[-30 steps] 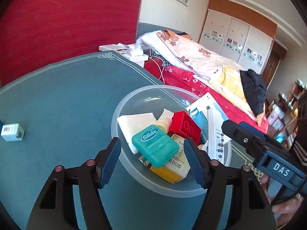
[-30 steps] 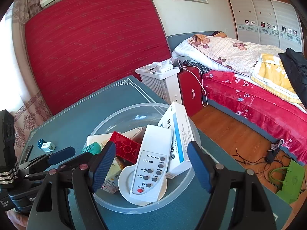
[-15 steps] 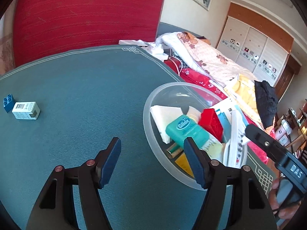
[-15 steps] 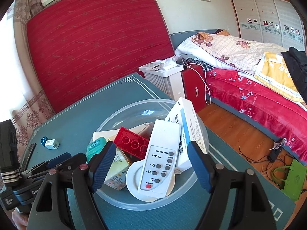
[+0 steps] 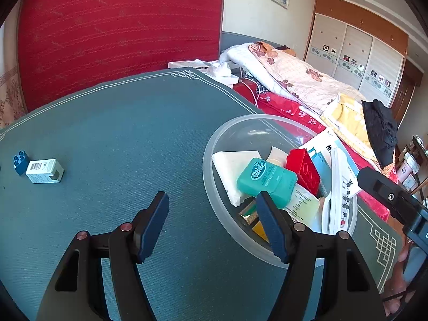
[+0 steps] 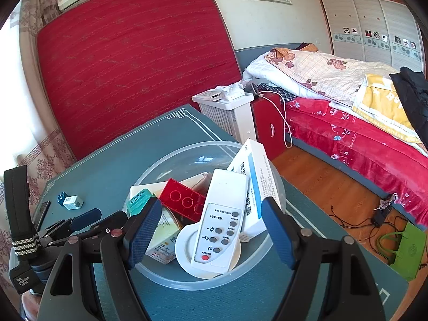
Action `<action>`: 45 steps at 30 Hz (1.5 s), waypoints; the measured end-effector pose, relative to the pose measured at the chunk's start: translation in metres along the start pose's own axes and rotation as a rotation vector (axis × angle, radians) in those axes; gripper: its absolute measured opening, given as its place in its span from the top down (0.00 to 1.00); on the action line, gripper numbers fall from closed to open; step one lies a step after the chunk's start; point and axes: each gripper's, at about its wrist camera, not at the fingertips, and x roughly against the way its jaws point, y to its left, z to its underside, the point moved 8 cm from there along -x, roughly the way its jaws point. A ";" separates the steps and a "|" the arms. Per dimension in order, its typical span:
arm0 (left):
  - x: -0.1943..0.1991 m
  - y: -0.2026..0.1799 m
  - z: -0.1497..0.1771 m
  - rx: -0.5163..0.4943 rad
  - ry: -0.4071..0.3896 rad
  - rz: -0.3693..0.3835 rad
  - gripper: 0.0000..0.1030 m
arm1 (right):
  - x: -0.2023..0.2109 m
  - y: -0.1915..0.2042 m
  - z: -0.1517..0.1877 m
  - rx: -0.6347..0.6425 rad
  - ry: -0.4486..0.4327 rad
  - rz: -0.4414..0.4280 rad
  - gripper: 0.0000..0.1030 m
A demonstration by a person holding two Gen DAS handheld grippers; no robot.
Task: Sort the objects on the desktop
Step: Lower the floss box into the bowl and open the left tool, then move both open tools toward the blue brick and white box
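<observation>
A clear plastic bowl on the teal table mat holds a teal Glide floss box, a red brick, a white remote, a white and blue carton and other small packs. My left gripper is open and empty, just left of the bowl's near rim. My right gripper is open and empty above the bowl's near side. A small white box and a blue brick lie at the table's far left.
The table's right edge drops to a wooden floor with cables and a green bag. A white heater and a bed stand beyond. A dark phone lies near the left table edge.
My left gripper has swung left off the bowl, so the white box and blue brick now show nearer the view's middle. My right gripper has lifted slightly and stays over the bowl.
</observation>
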 end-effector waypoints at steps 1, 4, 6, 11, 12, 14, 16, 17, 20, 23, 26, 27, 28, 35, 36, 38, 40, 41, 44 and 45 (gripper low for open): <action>0.002 0.001 -0.001 -0.001 -0.003 -0.003 0.31 | 0.000 0.002 0.000 0.003 0.001 -0.001 0.22; 0.007 0.004 -0.002 -0.008 -0.014 -0.018 0.31 | -0.001 0.007 0.002 0.012 0.006 -0.008 0.22; 0.011 0.008 -0.003 -0.010 -0.019 -0.029 0.31 | -0.002 0.011 0.002 0.018 0.009 -0.011 0.22; 0.017 0.023 -0.003 -0.014 -0.029 -0.069 0.31 | -0.003 0.020 0.004 0.032 0.016 -0.021 0.22; 0.018 0.026 -0.002 -0.011 -0.030 -0.076 0.31 | -0.003 0.023 0.005 0.037 0.018 -0.024 0.22; 0.020 0.032 -0.001 -0.003 -0.030 -0.085 0.31 | -0.003 0.028 0.006 0.046 0.018 -0.031 0.22; 0.022 0.039 -0.001 0.008 -0.031 -0.095 0.31 | -0.003 0.036 0.007 0.059 0.021 -0.039 0.22; 0.023 0.041 0.000 0.011 -0.032 -0.099 0.31 | -0.003 0.038 0.008 0.064 0.022 -0.042 0.22; 0.025 0.050 -0.001 0.022 -0.036 -0.108 0.31 | -0.005 0.048 0.010 0.082 0.027 -0.053 0.22; 0.028 0.058 -0.001 0.033 -0.039 -0.111 0.31 | -0.006 0.057 0.012 0.095 0.033 -0.062 0.22; 0.029 0.064 -0.001 0.043 -0.041 -0.111 0.31 | -0.007 0.065 0.014 0.109 0.037 -0.071 0.22; 0.030 0.067 0.000 0.043 -0.041 -0.113 0.31 | -0.008 0.067 0.015 0.113 0.040 -0.074 0.22; 0.030 0.069 0.000 0.044 -0.040 -0.117 0.31 | -0.008 0.069 0.015 0.117 0.042 -0.079 0.22; 0.036 0.101 -0.002 0.077 -0.040 -0.154 0.31 | -0.011 0.093 0.019 0.156 0.051 -0.116 0.22; 0.037 0.107 -0.002 0.086 -0.039 -0.157 0.31 | -0.012 0.097 0.020 0.161 0.054 -0.123 0.22; 0.039 0.122 -0.002 0.116 -0.038 -0.170 0.31 | -0.014 0.105 0.023 0.173 0.062 -0.137 0.22; 0.041 0.137 -0.003 0.148 -0.040 -0.182 0.31 | -0.017 0.113 0.026 0.186 0.070 -0.150 0.22; 0.041 0.144 -0.004 0.160 -0.041 -0.188 0.31 | -0.017 0.115 0.027 0.192 0.073 -0.156 0.22; 0.044 0.165 -0.004 0.190 -0.047 -0.215 0.31 | -0.019 0.127 0.031 0.212 0.080 -0.176 0.22; 0.044 0.172 -0.005 0.201 -0.049 -0.224 0.31 | -0.020 0.132 0.032 0.219 0.083 -0.185 0.22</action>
